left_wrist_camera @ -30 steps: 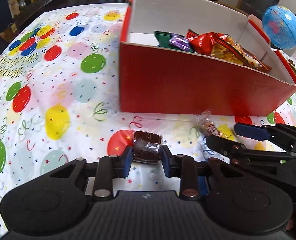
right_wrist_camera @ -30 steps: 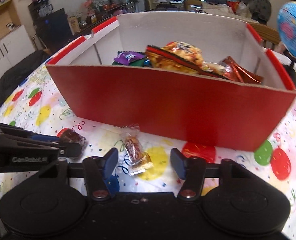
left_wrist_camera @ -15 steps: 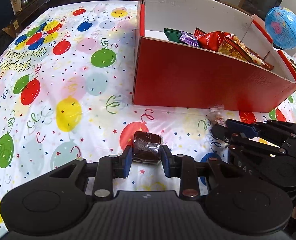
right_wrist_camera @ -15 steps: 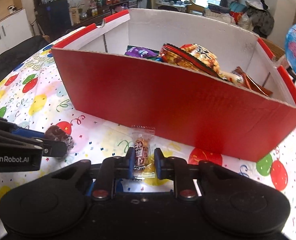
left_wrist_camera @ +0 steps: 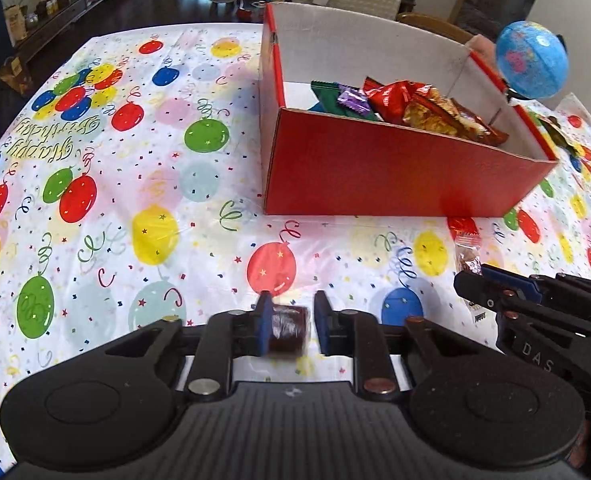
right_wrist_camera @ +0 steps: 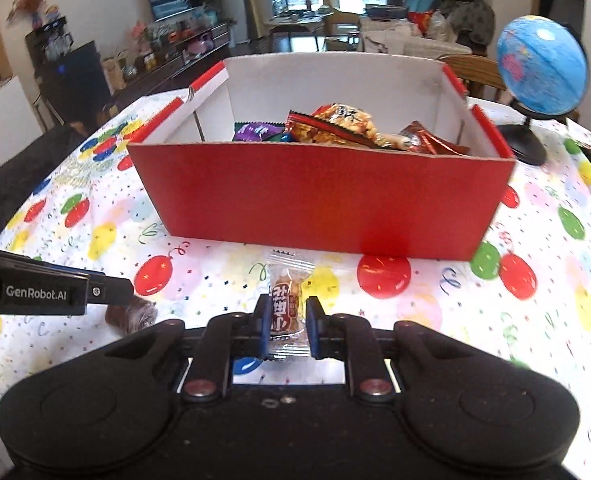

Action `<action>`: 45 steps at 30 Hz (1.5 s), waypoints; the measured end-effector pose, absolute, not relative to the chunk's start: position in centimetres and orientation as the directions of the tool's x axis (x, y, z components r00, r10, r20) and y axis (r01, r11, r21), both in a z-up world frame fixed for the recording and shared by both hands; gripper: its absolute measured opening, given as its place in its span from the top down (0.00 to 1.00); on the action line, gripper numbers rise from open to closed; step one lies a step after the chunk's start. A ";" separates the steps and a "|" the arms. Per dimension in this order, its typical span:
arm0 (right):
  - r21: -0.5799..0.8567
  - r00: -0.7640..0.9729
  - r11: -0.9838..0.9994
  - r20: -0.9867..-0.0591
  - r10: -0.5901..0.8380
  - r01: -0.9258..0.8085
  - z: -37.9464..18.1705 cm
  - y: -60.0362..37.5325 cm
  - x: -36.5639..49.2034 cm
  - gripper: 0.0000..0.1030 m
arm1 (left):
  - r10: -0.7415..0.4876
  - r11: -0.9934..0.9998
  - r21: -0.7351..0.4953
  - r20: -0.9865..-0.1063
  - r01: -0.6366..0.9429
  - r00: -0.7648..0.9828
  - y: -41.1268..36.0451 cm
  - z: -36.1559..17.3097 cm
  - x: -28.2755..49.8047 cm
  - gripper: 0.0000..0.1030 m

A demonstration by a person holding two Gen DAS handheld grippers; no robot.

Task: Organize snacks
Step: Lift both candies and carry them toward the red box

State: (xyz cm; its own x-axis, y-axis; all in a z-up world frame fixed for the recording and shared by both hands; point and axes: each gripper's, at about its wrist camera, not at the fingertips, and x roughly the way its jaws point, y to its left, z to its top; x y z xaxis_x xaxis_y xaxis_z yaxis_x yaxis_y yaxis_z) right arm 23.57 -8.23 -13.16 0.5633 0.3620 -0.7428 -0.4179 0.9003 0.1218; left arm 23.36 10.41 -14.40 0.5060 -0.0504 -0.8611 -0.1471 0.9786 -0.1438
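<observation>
A red cardboard box (left_wrist_camera: 395, 172) (right_wrist_camera: 315, 192) stands on the balloon-print tablecloth and holds several snack packets (left_wrist_camera: 415, 108). In the left wrist view my left gripper (left_wrist_camera: 289, 322) has a brown wrapped snack (left_wrist_camera: 288, 330) between its blue pads. The jaws are closing on it and the snack looks blurred. My right gripper (right_wrist_camera: 286, 322) is shut on a clear-wrapped brown candy (right_wrist_camera: 288, 300), held upright just above the cloth in front of the box. Each gripper shows in the other's view, the right gripper (left_wrist_camera: 469, 286) beside the left one and the left gripper (right_wrist_camera: 111, 290) beside the right one.
A blue globe (right_wrist_camera: 541, 70) on a black stand sits right of the box. A dark packet (left_wrist_camera: 555, 132) lies on the cloth past the box's right end. The tablecloth (left_wrist_camera: 135, 160) stretches wide to the left. A wooden chair back (right_wrist_camera: 475, 72) is behind the box.
The right jaws went from wide open around the candy to shut on it, then lifted it. The left pads drew closer on the brown snack. Both grippers rose and backed off the box.
</observation>
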 end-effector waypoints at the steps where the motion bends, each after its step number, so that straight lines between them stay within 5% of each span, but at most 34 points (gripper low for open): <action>1: 0.125 0.568 0.903 -0.739 0.361 -0.411 -12.9 -8.4 23.1 0.84 | -0.054 0.980 -0.144 -0.859 -0.139 0.509 10.5 -14.2 23.1 0.84; 12: 0.172 0.610 0.929 -0.712 0.348 -0.329 -11.2 -8.9 19.0 0.84 | -0.132 0.977 -0.195 -0.871 -0.088 0.472 11.9 -14.5 21.2 0.81; 14: 0.184 0.607 0.930 -0.714 0.349 -0.318 -11.3 -8.9 18.3 0.84 | -0.157 0.974 -0.214 -0.872 -0.072 0.464 11.9 -14.7 21.1 0.70; 16: 0.197 0.603 0.930 -0.716 0.352 -0.309 -11.3 -8.9 17.6 0.84 | -0.166 0.974 -0.220 -0.866 -0.061 0.471 11.7 -14.8 20.9 0.42; 18: 0.202 0.600 0.932 -0.719 0.351 -0.302 -11.3 -8.9 17.2 0.84 | -0.174 0.972 -0.229 -0.858 -0.056 0.483 11.6 -14.8 21.0 0.33; 29: 0.187 0.597 0.943 -0.736 0.320 -0.275 -12.0 -9.6 16.9 0.84 | -0.070 0.989 -0.123 -0.879 -0.084 0.471 10.1 -16.9 23.6 0.39; 36: 0.184 0.593 0.942 -0.739 0.321 -0.281 -12.1 -9.7 17.3 0.84 | -0.040 0.994 -0.082 -0.894 -0.075 0.446 9.6 -17.9 23.7 0.70; 45: 0.183 0.590 0.939 -0.739 0.326 -0.290 -12.1 -9.5 17.2 0.84 | -0.044 0.992 -0.093 -0.883 -0.083 0.468 9.9 -16.9 22.9 0.72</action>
State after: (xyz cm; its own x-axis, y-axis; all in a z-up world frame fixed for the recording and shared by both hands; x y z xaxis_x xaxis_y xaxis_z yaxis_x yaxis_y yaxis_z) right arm 17.15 -9.50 -12.06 0.5897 0.3260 -0.7389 -0.2900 0.9394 0.1830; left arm 22.91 9.90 -16.94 0.4675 -0.0441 -0.8829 -0.0827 0.9922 -0.0934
